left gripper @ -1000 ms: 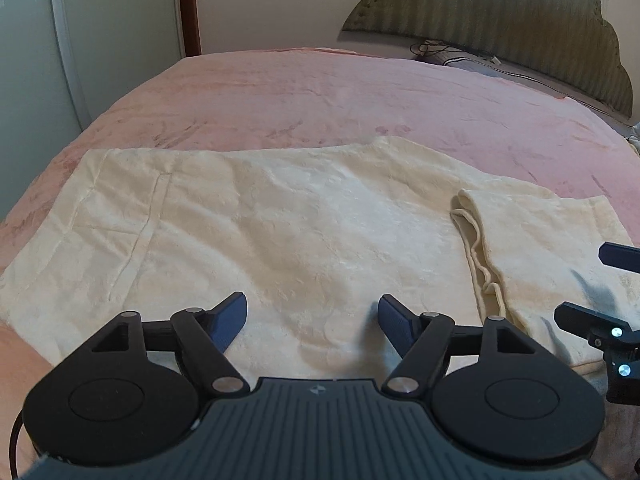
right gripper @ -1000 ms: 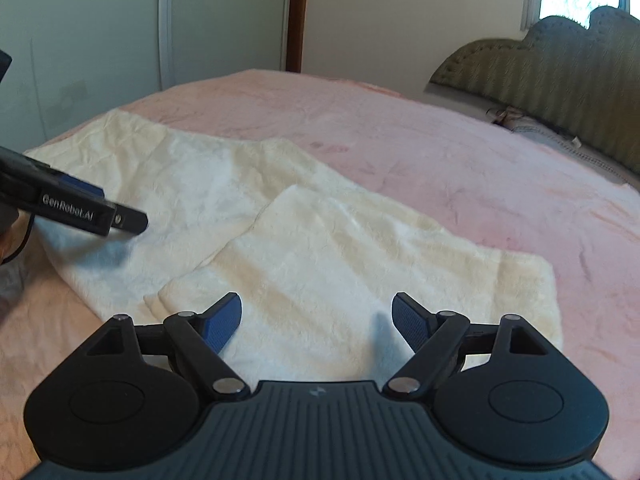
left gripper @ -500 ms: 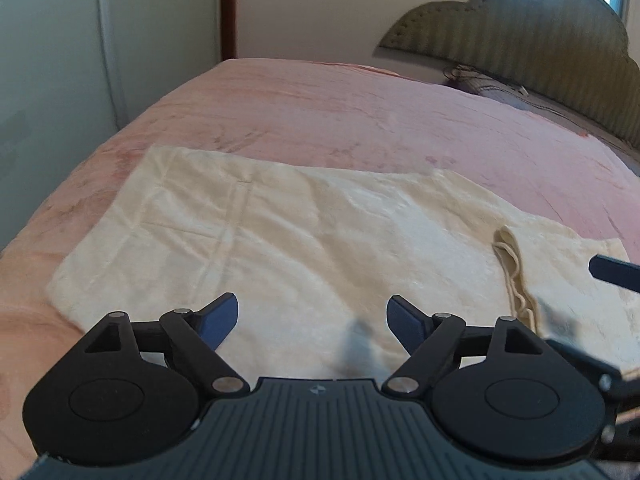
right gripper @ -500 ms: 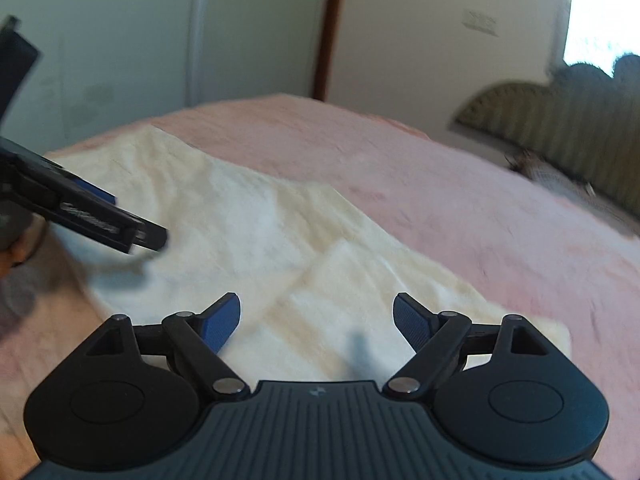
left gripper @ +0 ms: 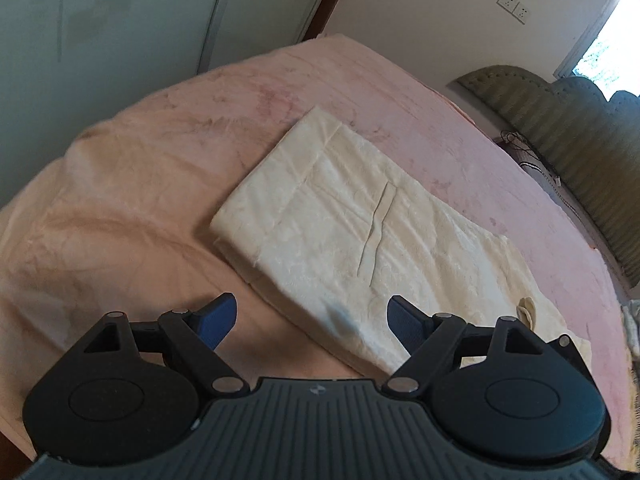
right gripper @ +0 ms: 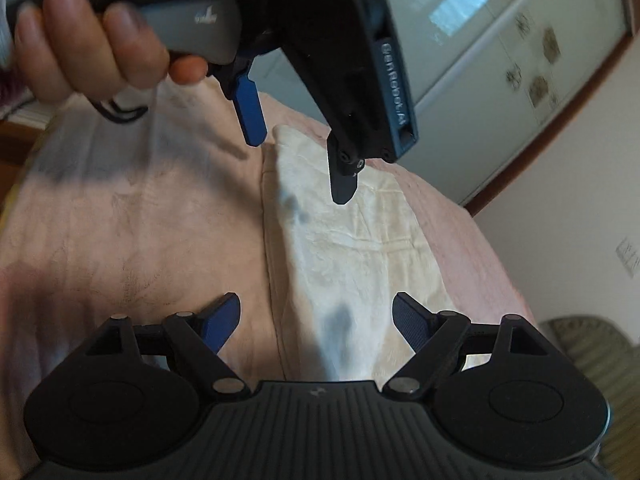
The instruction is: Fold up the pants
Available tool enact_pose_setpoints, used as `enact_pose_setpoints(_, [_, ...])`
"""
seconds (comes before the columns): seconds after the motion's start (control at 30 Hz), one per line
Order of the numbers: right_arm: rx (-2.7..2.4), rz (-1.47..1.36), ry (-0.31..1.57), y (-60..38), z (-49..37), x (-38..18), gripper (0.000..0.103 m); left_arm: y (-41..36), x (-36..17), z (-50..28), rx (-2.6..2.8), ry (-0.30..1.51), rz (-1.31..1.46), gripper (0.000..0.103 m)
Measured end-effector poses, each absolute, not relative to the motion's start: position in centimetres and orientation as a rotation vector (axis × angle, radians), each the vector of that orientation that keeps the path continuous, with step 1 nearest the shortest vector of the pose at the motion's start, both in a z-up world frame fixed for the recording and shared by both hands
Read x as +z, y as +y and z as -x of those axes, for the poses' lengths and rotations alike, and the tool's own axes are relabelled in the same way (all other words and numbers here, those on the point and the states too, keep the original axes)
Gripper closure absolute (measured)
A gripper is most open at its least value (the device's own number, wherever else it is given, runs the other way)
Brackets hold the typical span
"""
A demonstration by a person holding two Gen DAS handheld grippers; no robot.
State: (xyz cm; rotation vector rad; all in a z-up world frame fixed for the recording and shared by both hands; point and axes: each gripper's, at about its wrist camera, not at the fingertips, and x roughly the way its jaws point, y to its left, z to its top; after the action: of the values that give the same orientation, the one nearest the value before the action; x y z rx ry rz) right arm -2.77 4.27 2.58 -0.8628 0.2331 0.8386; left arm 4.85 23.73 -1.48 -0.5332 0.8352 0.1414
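A pink bed (left gripper: 132,184) fills the room, a green headboard (left gripper: 576,128) behind it — the cream pants (left gripper: 360,232) lie folded flat across the cover. The left gripper (left gripper: 310,316) and right gripper (right gripper: 316,316) both hang above them, jaws spread wide, holding nothing.

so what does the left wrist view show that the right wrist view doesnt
Only the left wrist view: the whole folded cream pants, a loose drawstring at their right end, the green padded headboard and a window.

Only the right wrist view: the left tool from outside, hanging open above the pants, and the person's hand gripping it.

Both: the pants on the pink bedspread, wall sockets, and each camera's own tool open and empty, the right tool included.
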Motion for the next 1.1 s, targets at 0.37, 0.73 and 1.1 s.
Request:
enact_pose_setpoints(0.37, [0.800,1.026,0.144,7.7,2.5,0.6,0.070,26.4,-4.5,-6.5,0.035,0.828,0.877,0.011])
enact_pose_setpoints(0.73, [0.854,0.628,0.296,4.8,-2.0,5.5,0.083,27.9,-5.9,-10.8,-0.020,0.758,1.064,0.011])
enact_pose_setpoints(1.1, [1.007,0.132,0.561,-1.0,-9.6,8.6,0.080,27.8,-4.8,-13.9,0.091,0.745,0.942,0.027])
